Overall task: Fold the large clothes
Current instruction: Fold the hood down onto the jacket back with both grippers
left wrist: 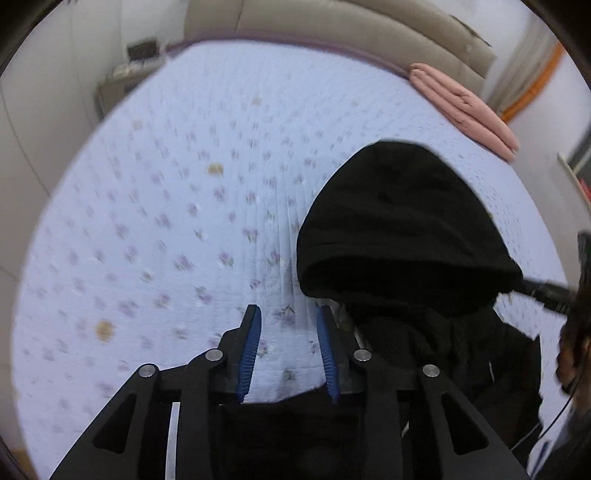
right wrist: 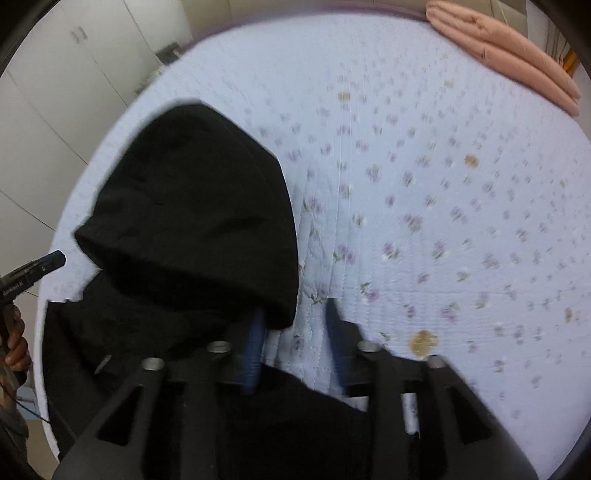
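While the black hooded garment (left wrist: 402,236) lies on the floral bedspread (left wrist: 166,206), filling the right half of the left wrist view and the left half of the right wrist view, both tools hang over it holding nothing. The left gripper (left wrist: 288,317) and right gripper (right wrist: 295,314) stand apart, bedspread showing between the fingers. A fold looks just laid; next each must seize a fresh edge.

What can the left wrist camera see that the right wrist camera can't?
Only the left wrist view shows the beige padded headboard behind the bed. Only the right wrist view shows white wardrobe doors. Both show the black hoodie lying on the flowery bedspread, the folded pink blanket, and each camera's own open gripper: left gripper, right gripper.
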Available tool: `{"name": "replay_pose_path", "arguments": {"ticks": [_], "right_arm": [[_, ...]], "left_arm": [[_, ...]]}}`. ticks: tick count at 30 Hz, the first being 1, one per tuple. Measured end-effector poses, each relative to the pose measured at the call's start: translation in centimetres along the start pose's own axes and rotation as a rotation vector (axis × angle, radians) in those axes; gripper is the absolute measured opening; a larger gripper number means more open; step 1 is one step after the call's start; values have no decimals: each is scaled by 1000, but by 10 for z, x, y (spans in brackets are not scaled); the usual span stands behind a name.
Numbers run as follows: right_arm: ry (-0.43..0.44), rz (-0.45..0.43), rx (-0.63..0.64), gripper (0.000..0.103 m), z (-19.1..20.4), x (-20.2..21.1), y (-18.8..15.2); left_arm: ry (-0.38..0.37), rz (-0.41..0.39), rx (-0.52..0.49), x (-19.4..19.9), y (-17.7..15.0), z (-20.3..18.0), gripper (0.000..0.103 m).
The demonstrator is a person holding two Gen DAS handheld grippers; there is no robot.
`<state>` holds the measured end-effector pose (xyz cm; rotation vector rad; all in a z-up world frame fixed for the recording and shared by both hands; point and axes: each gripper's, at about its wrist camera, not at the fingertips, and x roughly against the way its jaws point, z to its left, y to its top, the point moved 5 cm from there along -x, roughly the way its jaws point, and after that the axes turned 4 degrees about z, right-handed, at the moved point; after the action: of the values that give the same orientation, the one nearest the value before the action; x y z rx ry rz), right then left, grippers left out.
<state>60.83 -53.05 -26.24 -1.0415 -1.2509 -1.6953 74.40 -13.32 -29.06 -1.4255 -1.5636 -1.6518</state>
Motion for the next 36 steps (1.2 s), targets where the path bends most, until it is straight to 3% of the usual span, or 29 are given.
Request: {"name": "replay_pose_path", "arguments": {"ticks": [4, 7, 9, 12, 15, 18, 23, 27, 31, 33, 36], "right_arm": [[21, -83, 23, 47, 15, 33, 20], [45, -103, 44, 47, 34, 24, 42], [43, -91, 72, 47, 49, 3, 56], [38, -17, 92, 47, 64, -38, 62], [1, 60, 138, 46, 63, -73, 45], [-13, 47, 162, 45, 58, -91, 31], [-13, 48, 148, 46, 57, -78, 38], [71, -45, 149, 46, 78, -48, 67], [79, -79, 150, 46, 97, -61, 102], [65, -58, 138, 46, 98, -80, 113], [48, 62, 89, 44, 88, -127, 118]], "left_arm": [[-40, -86, -21, 26, 33, -22, 38], [-61, -103, -58, 15, 57, -48, 39], [-86, -71, -81, -6, 61, -59, 40], [-57, 50, -107, -59, 53, -65, 40], [-10, 141, -134, -99, 28, -61, 40], [-9, 100, -139, -101, 24, -60, 40], [18, 78, -157, -98, 25, -64, 40], [24, 61, -161, -95, 24, -67, 40], [13, 48, -156, -93, 22, -66, 40], [5, 44, -157, -93, 19, -65, 40], [-7, 34, -163, -96, 13, -64, 40]]}}
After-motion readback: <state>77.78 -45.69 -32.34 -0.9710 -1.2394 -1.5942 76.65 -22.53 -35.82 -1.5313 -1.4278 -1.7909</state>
